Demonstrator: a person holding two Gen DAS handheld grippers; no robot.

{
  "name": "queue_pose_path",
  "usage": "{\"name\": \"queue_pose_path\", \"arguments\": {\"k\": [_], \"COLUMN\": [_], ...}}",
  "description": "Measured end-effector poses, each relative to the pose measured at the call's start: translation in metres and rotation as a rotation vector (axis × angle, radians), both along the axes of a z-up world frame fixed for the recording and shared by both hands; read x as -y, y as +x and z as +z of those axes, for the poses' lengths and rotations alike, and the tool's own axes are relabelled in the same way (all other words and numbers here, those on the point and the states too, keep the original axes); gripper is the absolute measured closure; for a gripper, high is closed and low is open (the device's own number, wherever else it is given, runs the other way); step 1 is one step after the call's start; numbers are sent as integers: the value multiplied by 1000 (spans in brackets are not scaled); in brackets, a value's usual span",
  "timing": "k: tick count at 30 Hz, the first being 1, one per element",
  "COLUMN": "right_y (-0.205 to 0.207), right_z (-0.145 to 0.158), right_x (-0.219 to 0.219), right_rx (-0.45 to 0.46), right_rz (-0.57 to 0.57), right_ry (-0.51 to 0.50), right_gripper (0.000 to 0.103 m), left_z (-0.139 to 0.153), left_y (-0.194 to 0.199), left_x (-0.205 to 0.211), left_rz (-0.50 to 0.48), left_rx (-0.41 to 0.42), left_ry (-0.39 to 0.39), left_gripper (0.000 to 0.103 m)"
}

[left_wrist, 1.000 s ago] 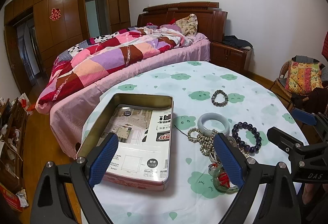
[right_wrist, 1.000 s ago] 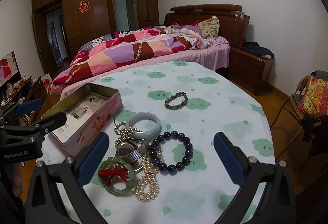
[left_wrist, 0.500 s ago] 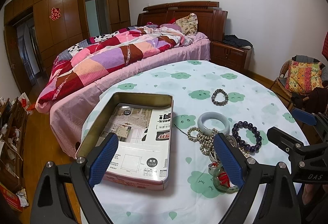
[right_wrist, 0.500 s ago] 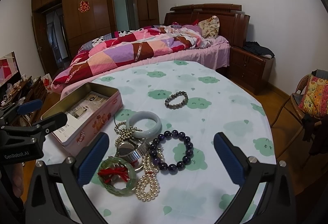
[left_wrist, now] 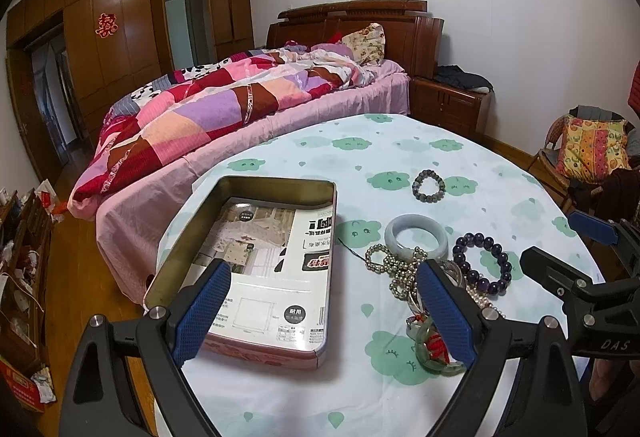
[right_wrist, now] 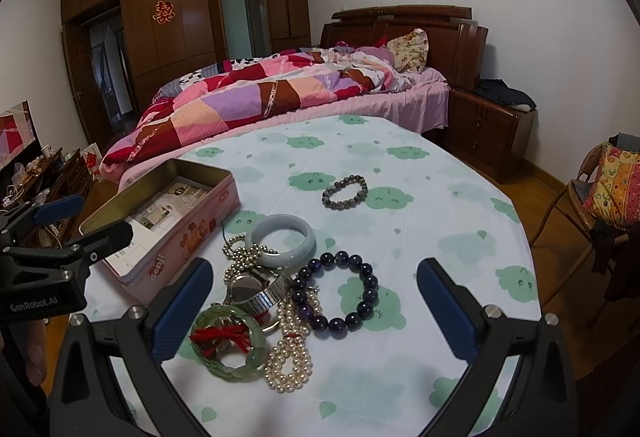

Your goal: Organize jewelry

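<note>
A heap of jewelry lies on the round table: a pale jade bangle (right_wrist: 280,239), a dark purple bead bracelet (right_wrist: 338,293), a green bangle with red thread (right_wrist: 228,343), a pearl strand (right_wrist: 292,353), a steel watch (right_wrist: 256,289) and a gold bead chain (right_wrist: 238,257). A grey bead bracelet (right_wrist: 345,190) lies apart, farther back. An open pink tin (right_wrist: 168,221) with printed paper inside stands to the left; it also shows in the left wrist view (left_wrist: 256,269). My right gripper (right_wrist: 314,311) is open over the heap. My left gripper (left_wrist: 324,311) is open over the tin's near right corner.
The table wears a white cloth with green clouds (right_wrist: 400,237). A bed with a patchwork quilt (right_wrist: 280,89) stands behind it, a wooden nightstand (right_wrist: 492,133) to its right, a wicker chair with a cushion (right_wrist: 612,189) at far right, and cluttered shelves (left_wrist: 24,257) at left.
</note>
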State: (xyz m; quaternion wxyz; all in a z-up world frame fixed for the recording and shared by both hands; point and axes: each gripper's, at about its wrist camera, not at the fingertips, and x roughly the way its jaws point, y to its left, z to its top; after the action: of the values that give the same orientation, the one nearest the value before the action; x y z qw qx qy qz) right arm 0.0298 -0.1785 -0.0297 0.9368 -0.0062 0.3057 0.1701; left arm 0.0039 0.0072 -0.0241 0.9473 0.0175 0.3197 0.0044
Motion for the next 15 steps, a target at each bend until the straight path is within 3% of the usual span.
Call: {"name": "queue_pose_path", "arguments": {"k": [6,15], "right_y": [-4,5], "right_z": [-20,-23], "right_x": [4,15], "right_rx": [-15,-52], "right_rz": [-9,-17], "right_ry": [-1,15], "right_gripper": [0,0], "left_z": [-5,-14], "left_y": [2,7], "left_x": [0,6], "left_rz": [-3,-40], "left_rx": [-20,-58], "left_ry": [1,-21], "left_gripper": [9,9]}}
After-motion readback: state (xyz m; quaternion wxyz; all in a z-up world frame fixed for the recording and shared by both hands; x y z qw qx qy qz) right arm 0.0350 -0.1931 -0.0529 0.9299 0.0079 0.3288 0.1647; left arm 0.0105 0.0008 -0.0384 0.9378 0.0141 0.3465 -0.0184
